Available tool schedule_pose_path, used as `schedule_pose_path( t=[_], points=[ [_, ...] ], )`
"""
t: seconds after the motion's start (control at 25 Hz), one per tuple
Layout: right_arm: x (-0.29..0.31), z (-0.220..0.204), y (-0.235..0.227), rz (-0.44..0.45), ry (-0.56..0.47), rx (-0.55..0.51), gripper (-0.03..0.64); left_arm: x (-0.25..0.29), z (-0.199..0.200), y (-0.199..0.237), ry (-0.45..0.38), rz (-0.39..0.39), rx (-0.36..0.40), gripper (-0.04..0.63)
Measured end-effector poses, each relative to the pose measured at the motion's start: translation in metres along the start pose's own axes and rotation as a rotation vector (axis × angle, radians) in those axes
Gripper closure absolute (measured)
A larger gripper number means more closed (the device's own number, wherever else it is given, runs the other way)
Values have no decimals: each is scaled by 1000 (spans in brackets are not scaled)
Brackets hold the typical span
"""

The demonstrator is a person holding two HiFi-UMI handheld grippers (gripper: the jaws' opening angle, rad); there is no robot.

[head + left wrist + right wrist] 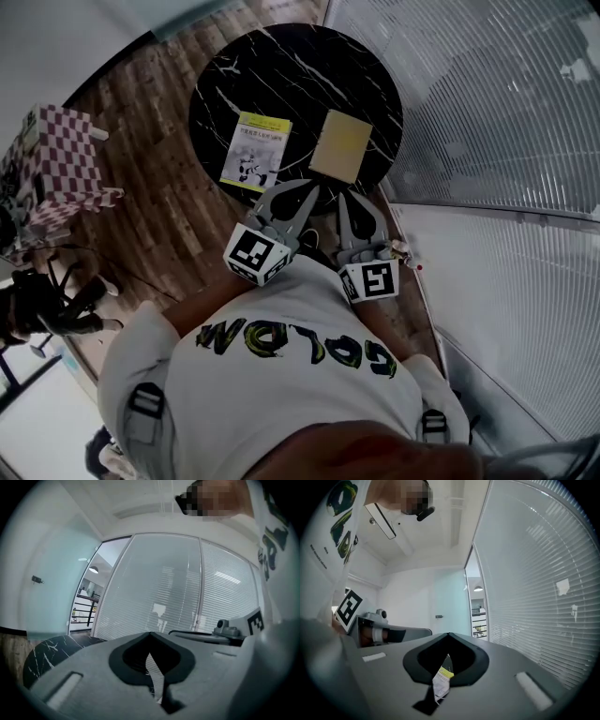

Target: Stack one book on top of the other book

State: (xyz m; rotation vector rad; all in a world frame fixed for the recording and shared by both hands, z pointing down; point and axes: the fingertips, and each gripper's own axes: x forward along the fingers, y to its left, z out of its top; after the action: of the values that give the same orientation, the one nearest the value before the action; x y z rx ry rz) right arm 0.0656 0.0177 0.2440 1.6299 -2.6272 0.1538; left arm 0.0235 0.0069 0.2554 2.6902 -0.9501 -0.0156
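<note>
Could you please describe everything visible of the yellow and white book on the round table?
The thin rectangular book with the yellow and white cover lies flat, closed and cover up, on the left half of the round black marble-look table. A yellow band tops a white field with a dark drawing. It lies apart from the plain tan book; nothing rests on it.

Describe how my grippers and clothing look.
Both the left gripper and right gripper are grey plastic, tapering to a point, with a black cutout between the jaws. Each carries a white cube with black square markers. The person wears a white T-shirt with yellow-green lettering.
</note>
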Motion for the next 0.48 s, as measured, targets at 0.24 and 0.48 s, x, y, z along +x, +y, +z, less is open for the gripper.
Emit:
schedule_pose_path(
  t=[0.24,0.48],
  points=[
    [-6,-9,-13,-19,31,22,615,4,-16,0,46,18,-18,594],
    [-18,-39,-20,-32,87,59,615,9,-45,4,105,44,-49,594]
  ],
)
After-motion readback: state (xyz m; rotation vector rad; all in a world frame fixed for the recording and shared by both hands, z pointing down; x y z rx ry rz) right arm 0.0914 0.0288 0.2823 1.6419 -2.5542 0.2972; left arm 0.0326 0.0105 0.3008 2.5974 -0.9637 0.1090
